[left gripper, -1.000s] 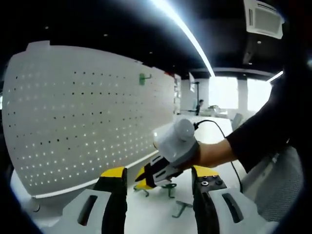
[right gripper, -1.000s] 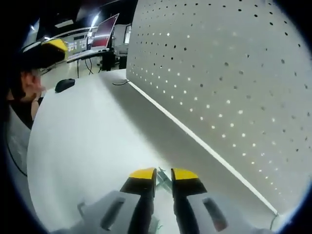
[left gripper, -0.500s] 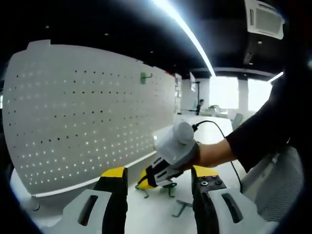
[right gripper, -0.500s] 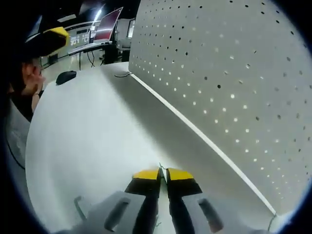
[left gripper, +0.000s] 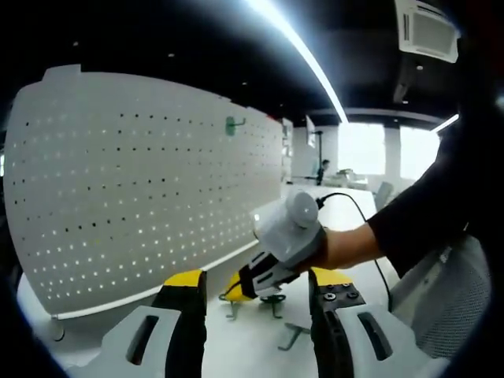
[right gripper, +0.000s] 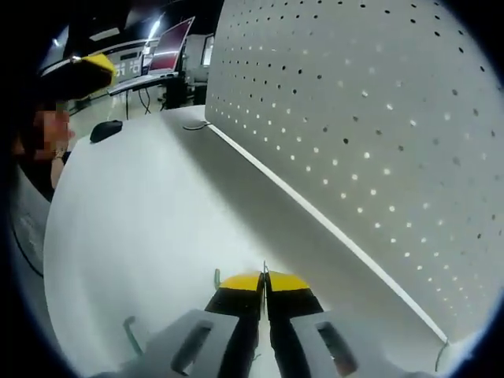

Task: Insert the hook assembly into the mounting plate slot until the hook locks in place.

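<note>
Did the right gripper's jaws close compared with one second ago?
Yes. The right gripper jaws closed on a green hook; the gap seen earlier over the white table is gone.

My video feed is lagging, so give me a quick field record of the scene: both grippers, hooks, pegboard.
left gripper: open, fingers apart, nothing between them
right gripper: fingers shut on a thin green hook at the table
loose hooks: green, lying on the white table
pegboard: white, upright at the table's far edge
mounted hook: green, already high on the pegboard
</note>
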Demonstrator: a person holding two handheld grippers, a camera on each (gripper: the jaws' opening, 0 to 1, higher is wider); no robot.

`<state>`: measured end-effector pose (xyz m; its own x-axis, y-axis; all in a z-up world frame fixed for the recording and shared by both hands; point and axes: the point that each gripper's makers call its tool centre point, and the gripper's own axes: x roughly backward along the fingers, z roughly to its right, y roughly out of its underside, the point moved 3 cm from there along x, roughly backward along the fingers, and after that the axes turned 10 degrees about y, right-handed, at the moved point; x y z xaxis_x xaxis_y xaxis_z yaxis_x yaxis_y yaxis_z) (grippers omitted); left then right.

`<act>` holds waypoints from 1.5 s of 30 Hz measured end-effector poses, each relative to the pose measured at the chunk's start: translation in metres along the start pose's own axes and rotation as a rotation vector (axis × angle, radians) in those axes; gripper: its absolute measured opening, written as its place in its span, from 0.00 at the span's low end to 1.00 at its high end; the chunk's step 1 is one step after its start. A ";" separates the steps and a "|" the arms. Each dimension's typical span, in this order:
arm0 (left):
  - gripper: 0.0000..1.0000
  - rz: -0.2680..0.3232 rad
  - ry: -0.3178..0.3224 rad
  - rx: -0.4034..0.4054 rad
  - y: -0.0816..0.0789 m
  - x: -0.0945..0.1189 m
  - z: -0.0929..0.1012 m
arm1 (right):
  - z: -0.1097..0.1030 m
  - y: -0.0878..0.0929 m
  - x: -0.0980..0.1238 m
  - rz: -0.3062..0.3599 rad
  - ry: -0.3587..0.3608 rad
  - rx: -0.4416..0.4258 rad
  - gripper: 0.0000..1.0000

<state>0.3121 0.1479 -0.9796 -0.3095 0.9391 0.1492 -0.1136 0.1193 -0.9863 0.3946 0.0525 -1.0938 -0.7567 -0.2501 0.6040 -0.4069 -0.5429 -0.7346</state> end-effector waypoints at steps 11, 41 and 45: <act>0.52 -0.002 -0.003 -0.006 -0.001 0.000 0.000 | 0.008 -0.017 0.019 0.078 0.014 -0.093 0.00; 0.33 0.060 -0.083 0.123 -0.005 0.011 -0.017 | -0.011 -0.081 0.091 0.341 -0.008 -0.244 0.00; 0.28 0.077 -0.089 0.179 -0.004 0.013 -0.019 | -0.013 -0.083 0.095 0.356 -0.016 -0.269 0.00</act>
<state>0.3269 0.1654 -0.9746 -0.4055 0.9099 0.0872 -0.2495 -0.0185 -0.9682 0.3502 0.0846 -0.9794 -0.8669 -0.3970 0.3015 -0.2424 -0.1928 -0.9508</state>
